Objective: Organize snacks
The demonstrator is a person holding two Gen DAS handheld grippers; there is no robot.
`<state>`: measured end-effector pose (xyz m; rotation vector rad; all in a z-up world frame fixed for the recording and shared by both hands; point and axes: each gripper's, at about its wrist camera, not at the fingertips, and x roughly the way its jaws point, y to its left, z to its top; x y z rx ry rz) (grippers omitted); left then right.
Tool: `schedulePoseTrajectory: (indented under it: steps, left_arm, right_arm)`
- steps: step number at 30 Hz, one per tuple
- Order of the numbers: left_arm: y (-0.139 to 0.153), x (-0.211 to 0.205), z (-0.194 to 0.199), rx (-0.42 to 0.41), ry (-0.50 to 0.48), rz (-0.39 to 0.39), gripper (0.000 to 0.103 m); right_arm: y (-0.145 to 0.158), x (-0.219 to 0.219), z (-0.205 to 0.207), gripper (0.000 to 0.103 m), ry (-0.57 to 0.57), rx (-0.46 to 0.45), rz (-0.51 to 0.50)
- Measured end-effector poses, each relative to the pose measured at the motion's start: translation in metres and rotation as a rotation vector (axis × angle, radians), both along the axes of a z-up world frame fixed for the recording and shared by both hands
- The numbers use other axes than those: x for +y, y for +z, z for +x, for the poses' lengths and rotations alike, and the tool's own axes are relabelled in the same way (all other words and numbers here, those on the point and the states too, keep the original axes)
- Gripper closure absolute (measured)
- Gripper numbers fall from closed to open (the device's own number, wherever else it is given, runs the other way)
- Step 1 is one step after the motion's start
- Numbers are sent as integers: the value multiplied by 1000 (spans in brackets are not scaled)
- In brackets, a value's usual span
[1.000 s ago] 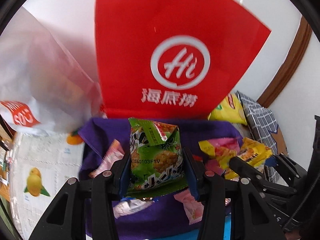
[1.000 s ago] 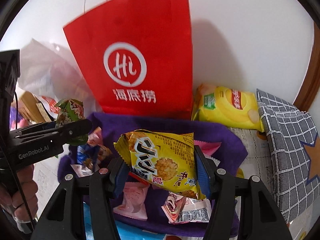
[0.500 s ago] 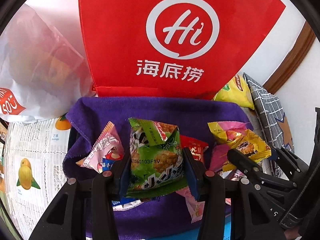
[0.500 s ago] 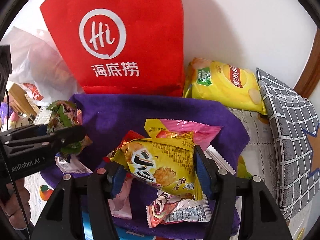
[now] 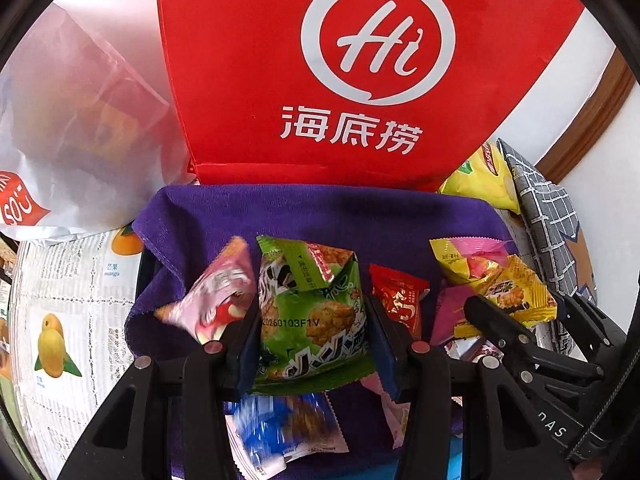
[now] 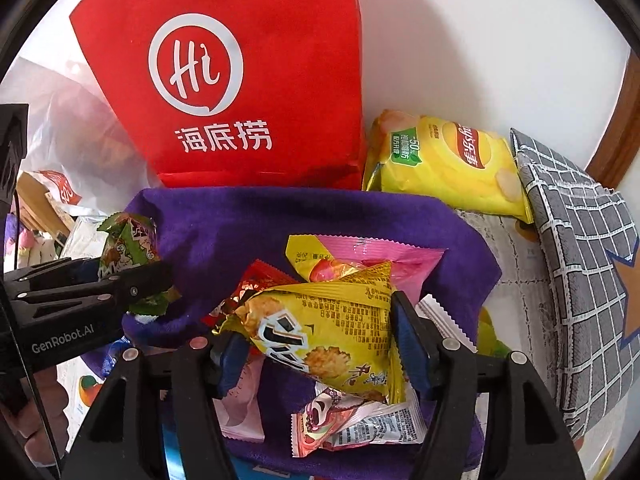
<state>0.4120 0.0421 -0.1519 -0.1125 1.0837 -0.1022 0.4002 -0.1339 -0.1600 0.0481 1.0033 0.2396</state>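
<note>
The left tongs (image 5: 310,336) pinch a green pack (image 5: 310,312) low in the middle of the frame. The right tongs (image 6: 316,344) pinch a yellow pack (image 6: 324,336) (tilted) over the purple cloth (image 6: 240,224), below the red bag (image 6: 240,80).

Left tool (image 5: 310,344) clamped on packet; right tool (image 6: 320,344) likewise, side by side
</note>
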Motion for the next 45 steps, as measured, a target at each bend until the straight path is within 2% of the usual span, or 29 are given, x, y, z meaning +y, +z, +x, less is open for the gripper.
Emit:
schedulePoseTrajectory:
  steps: [3,6,8,10,17,24,30,36,45]
  left_arm:
    - [2,-1,0,-1,-7,-9,56]
    - [7,1,-3,-11,-13,-14,45]
    - [13,2,-5,-27,-9,-5,33]
    - [18,3,-7,-40,2,9,29]
    - [42,10,-19,-77,7,10,26]
    - [72,20,-39,-137,27,34,21]
    - [85,23,-62,-145,42,26,19]
    - [95,20,-107,-174,45,61,18]
    - [129,20,-187,-248,59,51,11]
  right_arm:
    - [-1,-1,1,34,-6,5,8]
    - [-2,-4,0,28,-12,16,40]
    - [-1,-5,0,27,-13,24,57]
    - [2,-7,-1,26,-24,27,62]
    - [31,-8,-13,14,-55,-42,64]
    - [57,4,-36,14,-29,-64,60]
    - [80,-3,-59,14,-60,-88,45]
    - [100,-18,-91,14,-97,-122,24]
    - [132,-30,-156,14,-94,-170,27]
